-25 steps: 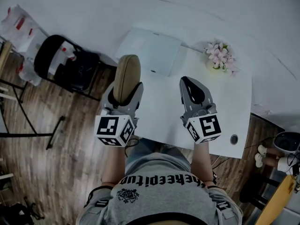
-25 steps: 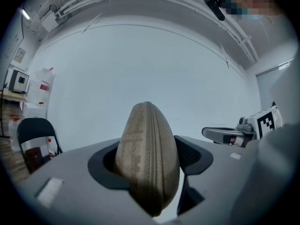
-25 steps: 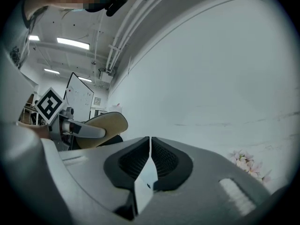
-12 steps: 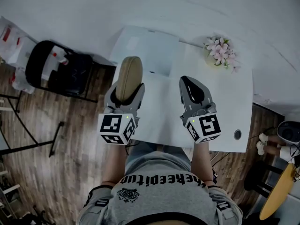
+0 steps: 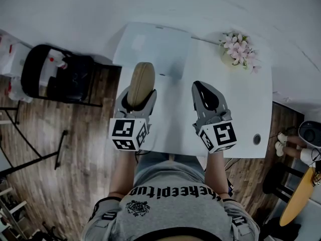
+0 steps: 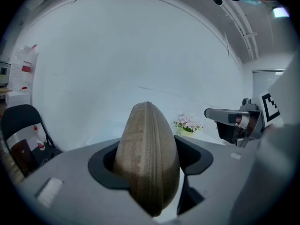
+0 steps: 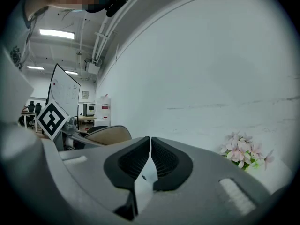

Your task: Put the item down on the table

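A tan oval zippered case [image 5: 140, 83] [image 6: 146, 157] stands on edge between the jaws of my left gripper [image 5: 135, 95] [image 6: 149, 161], which is shut on it and holds it above the left part of the white table [image 5: 241, 109]. The case's zip seam faces the left gripper view's camera. My right gripper [image 5: 207, 96] [image 7: 149, 159] hovers over the table's middle, jaws closed together with nothing between them. From the right gripper view the case [image 7: 108, 135] shows at the left.
A pot of pink flowers [image 5: 239, 50] [image 7: 244, 152] [image 6: 188, 124] stands at the table's far right corner. A flat white sheet [image 5: 153, 46] lies at the far left. A black chair [image 5: 57, 74] with a bag stands left of the table on the wooden floor.
My left gripper with the case has shifted a little right and toward me over the table's left edge. The right gripper has stayed in place.
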